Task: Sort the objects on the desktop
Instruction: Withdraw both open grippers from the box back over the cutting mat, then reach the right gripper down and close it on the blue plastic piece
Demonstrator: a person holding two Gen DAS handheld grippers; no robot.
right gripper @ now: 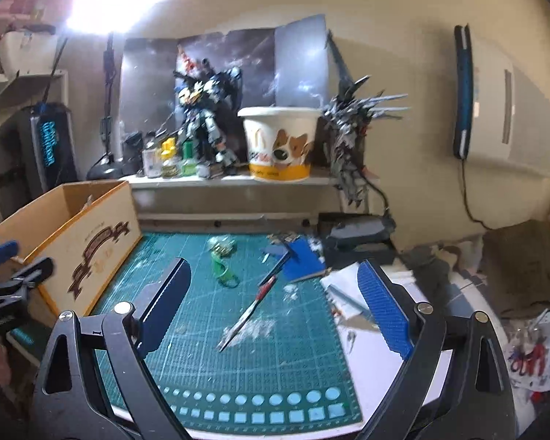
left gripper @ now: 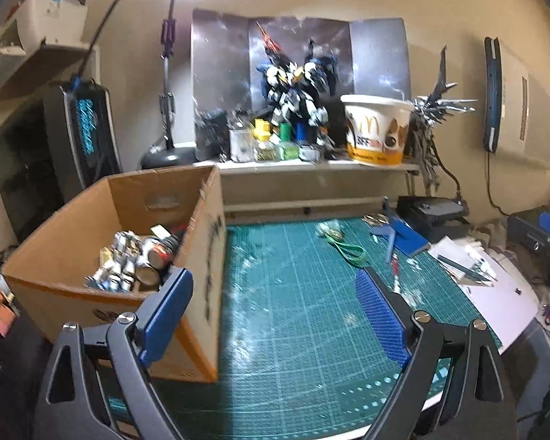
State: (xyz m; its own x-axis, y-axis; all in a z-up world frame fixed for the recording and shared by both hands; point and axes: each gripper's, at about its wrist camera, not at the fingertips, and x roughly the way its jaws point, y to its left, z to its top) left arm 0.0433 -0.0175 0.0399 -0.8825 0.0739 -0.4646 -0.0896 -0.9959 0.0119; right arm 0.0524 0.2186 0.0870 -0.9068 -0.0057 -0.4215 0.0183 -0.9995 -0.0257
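Both claws hang over the green cutting mat [right gripper: 275, 359] that covers the table, each with its jaws spread wide and nothing between them: the left claw [left gripper: 275, 315] sits beside the open cardboard box [left gripper: 128, 198] at the mat's left edge, and the right claw [right gripper: 275, 308] faces the loose things still lying out. The box already holds a cluster of small paint jars and cans [left gripper: 135, 260], so I judge it to be the sorting bin, with the remaining items yet to go in. Nearest the right claw, lying flat on the mat between its 2 fingers in the right wrist view, is a slim hobby knife [right gripper: 249, 311] with a red band toward its far end and a metal point toward the camera. It looks light and stiff, but thin and low to the mat, so the pads would need to straddle it across the handle near the red section, well clear of the sharp tip; a shallow grip may let it pivot or slide out. Farther back lies a green loop of band or strap [right gripper: 223, 271], soft and floppy, likely to dangle if pinched at 1 side, with a small bundle of brassy parts [right gripper: 222, 245] just behind it that may scatter. To the right, a blue card or sheet [right gripper: 304, 256] and white papers [right gripper: 344, 286] lie flat and overlapping; those will be hard to lift unless an edge is caught. White flecks of debris are scattered on the mat around the knife.
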